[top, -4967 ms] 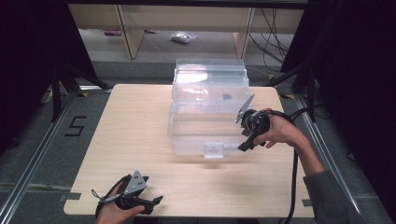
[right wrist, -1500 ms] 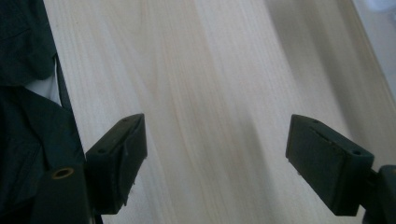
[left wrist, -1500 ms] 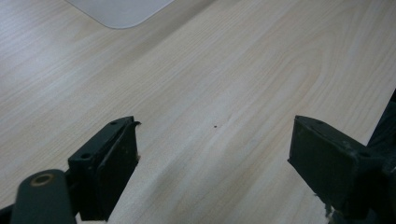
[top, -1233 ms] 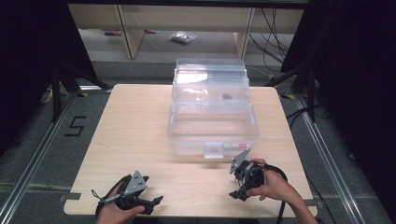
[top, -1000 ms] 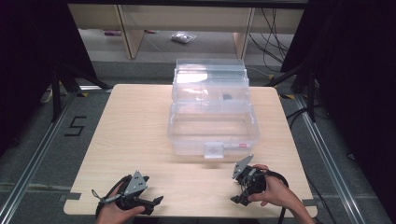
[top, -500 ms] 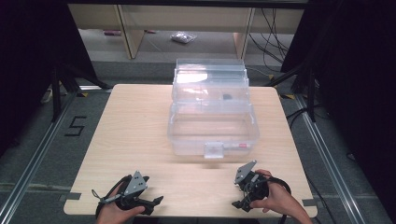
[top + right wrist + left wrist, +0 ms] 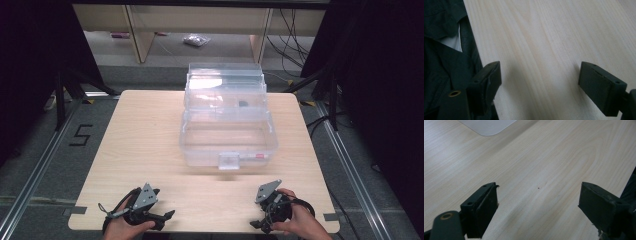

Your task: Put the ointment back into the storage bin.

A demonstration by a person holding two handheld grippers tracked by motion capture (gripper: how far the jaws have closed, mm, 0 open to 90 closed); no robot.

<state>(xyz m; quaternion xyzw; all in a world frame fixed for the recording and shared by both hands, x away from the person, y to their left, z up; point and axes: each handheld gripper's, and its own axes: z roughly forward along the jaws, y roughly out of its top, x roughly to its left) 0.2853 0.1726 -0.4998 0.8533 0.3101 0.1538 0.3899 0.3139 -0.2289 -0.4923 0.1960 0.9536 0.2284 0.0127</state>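
A clear plastic box (image 7: 227, 142) stands in the middle of the wooden table (image 7: 150, 145), with a pale latch (image 7: 228, 161) on its front wall. A second clear section (image 7: 225, 85) rises behind it, and a small dark item (image 7: 242, 104) shows through it. My left gripper (image 7: 161, 209) rests near the front left edge, held by a hand, jaws wide apart and empty. My right gripper (image 7: 261, 220) lies near the front right edge, also open and empty. In the left gripper view my left gripper (image 7: 539, 202) spans bare wood. In the right gripper view my right gripper (image 7: 539, 85) does the same.
Dark clothing (image 7: 441, 37) lies beyond the table edge at the left of the right gripper view. A pale rounded corner (image 7: 486, 123) shows at the top of the left gripper view. Metal rails and a floor mark (image 7: 80, 135) flank the table. Shelves (image 7: 200, 20) stand behind.
My right gripper has come away from the box's right side to the table's front right edge and settled there. The left gripper and the box have not moved.
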